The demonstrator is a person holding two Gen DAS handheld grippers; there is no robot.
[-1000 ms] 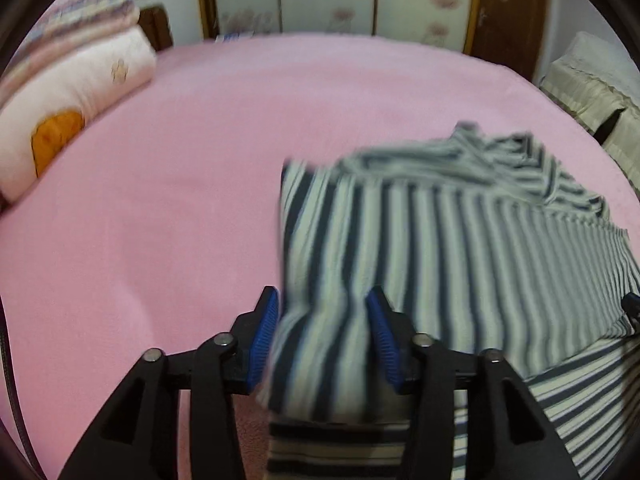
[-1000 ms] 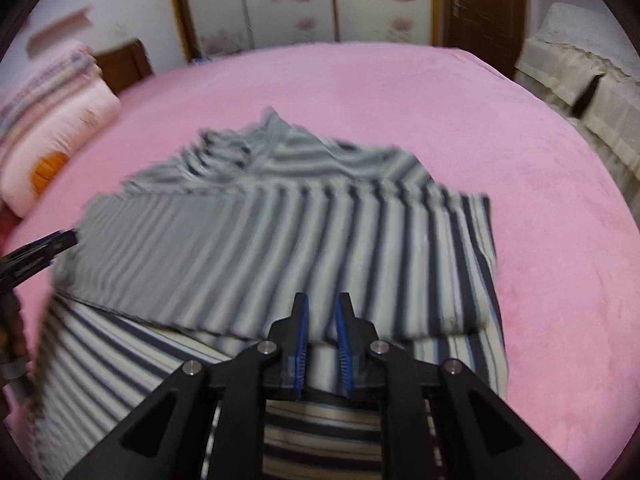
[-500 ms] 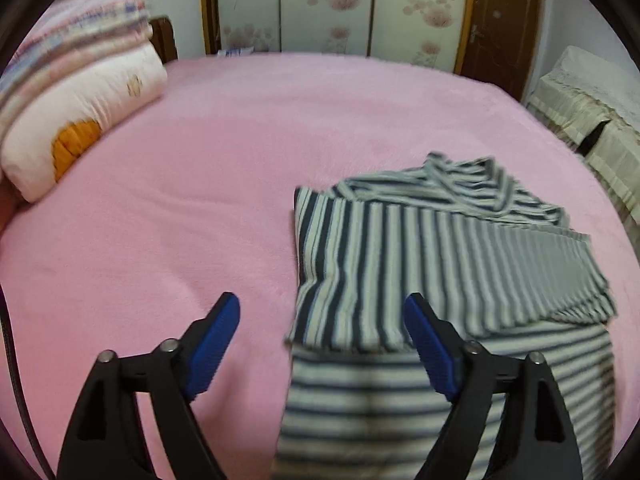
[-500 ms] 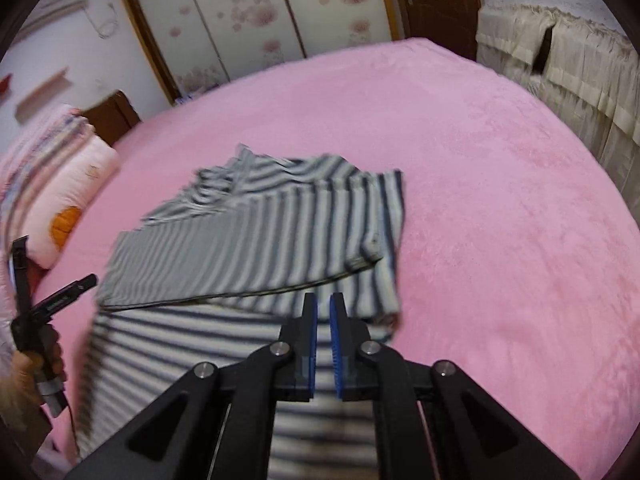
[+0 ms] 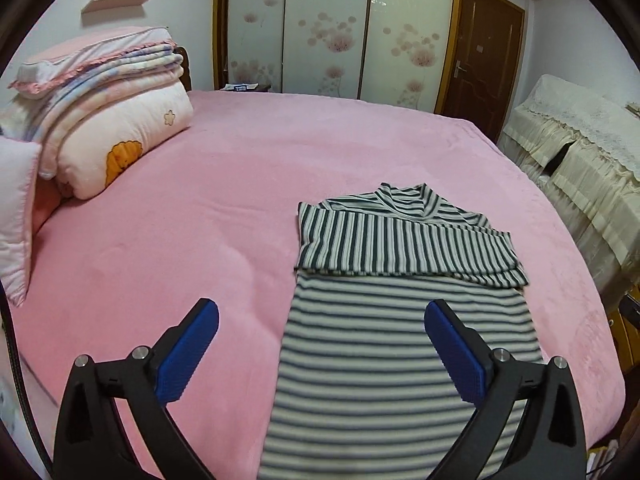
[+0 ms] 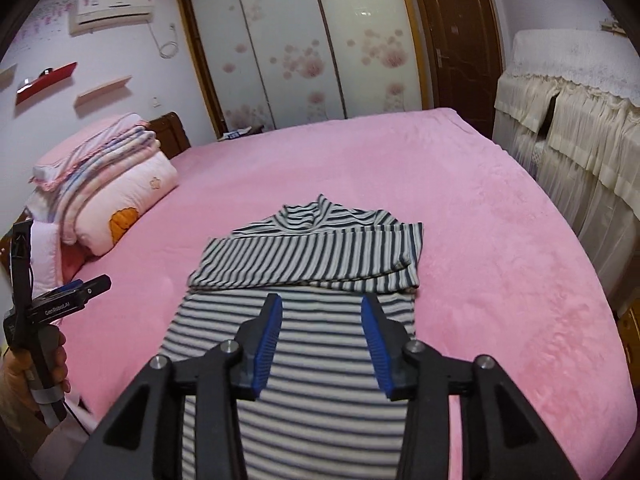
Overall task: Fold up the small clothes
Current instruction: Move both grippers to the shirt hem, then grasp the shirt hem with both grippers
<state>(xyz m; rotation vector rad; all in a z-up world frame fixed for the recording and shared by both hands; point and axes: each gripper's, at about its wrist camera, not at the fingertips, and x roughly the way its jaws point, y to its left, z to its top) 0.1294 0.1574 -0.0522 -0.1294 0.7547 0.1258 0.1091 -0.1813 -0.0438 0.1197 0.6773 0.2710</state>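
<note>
A dark-and-white striped long-sleeved top (image 5: 400, 360) lies flat on the pink bed (image 5: 200, 200), collar at the far end. Its sleeves (image 5: 400, 244) are folded across the chest as one band, also seen in the right wrist view (image 6: 312, 260). My left gripper (image 5: 320, 312) hovers above the top's lower left part, its jaws opening very wide with nothing between the pads. My right gripper (image 6: 322, 302) hangs over the body of the top (image 6: 320, 360), jaws opening, pads clear of the cloth. A hand (image 6: 24, 376) holds the left tool at the left edge.
Folded quilts and pillows (image 5: 112, 120) are stacked at the bed's head on the left. Sliding wardrobe doors (image 5: 332, 32) and a brown door (image 5: 484, 60) stand behind. Lace-covered furniture (image 5: 580, 152) runs along the right side of the bed.
Both grippers let go of the striped sleeve fabric, opened, and pulled back and up from the bed. The sleeves now rest across the chest.
</note>
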